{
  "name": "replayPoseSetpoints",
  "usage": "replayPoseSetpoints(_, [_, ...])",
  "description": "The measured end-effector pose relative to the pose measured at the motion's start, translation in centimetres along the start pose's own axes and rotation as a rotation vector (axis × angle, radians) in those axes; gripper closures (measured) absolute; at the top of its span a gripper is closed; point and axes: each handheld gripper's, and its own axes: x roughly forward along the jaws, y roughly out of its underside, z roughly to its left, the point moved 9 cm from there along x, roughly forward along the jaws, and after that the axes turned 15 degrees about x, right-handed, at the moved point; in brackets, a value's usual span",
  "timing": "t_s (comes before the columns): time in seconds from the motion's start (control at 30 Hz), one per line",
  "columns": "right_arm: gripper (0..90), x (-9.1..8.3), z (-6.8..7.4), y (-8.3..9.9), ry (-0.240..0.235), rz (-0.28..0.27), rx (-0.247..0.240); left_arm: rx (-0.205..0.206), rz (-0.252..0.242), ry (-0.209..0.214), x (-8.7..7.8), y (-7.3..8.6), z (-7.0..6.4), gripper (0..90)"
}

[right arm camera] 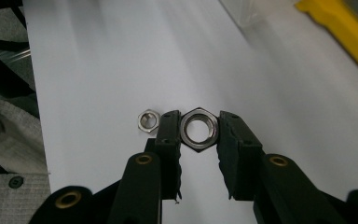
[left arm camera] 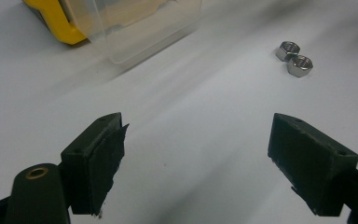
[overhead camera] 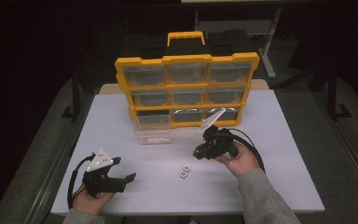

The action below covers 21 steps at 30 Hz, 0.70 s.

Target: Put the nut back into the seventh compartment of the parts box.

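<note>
- Step in hand, as judged: transport of a hex nut to the clear bin. The right gripper is closed to nut width, one jaw on each opposite flat.
- Held nut position: above the table, right of the two loose nuts, which lie touching one another.
- Left gripper: jaws wide apart, empty, near the front left table edge.
- Next move calls for: carry the nut left and forward, centre it over the bin opening, then release.
- Clearance: open table between right gripper and bin. The bin stands just before the yellow organizer; avoid its lower drawers.
</note>
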Motion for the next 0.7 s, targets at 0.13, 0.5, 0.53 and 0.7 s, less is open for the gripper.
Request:
replayPoseSetpoints(0.13, [69.2, -0.8, -0.1, -1.5, -0.001, -0.006, -0.008, 0.003, 0.000, -0.001, 0.0, 0.0, 0.0, 18.2])
replayPoseSetpoints(0.5, [69.2, -2.0, 0.1, -6.0, 0.001, -0.027, -0.052, 0.003, 0.002, 0.002, 0.0, 0.0, 0.0, 18.3])
replayPoseSetpoints(0.53, [69.3, -2.1, 0.2, -6.3, 0.002, -0.026, -0.061, 0.012, 0.002, -0.001, -0.1, 0.0, 0.1, 18.3])
replayPoseSetpoints(0.7, [69.2, -2.0, 0.8, -8.4, 0.011, -0.018, -0.078, 0.006, 0.002, 0.000, 0.0, 0.0, 0.0, 18.3])
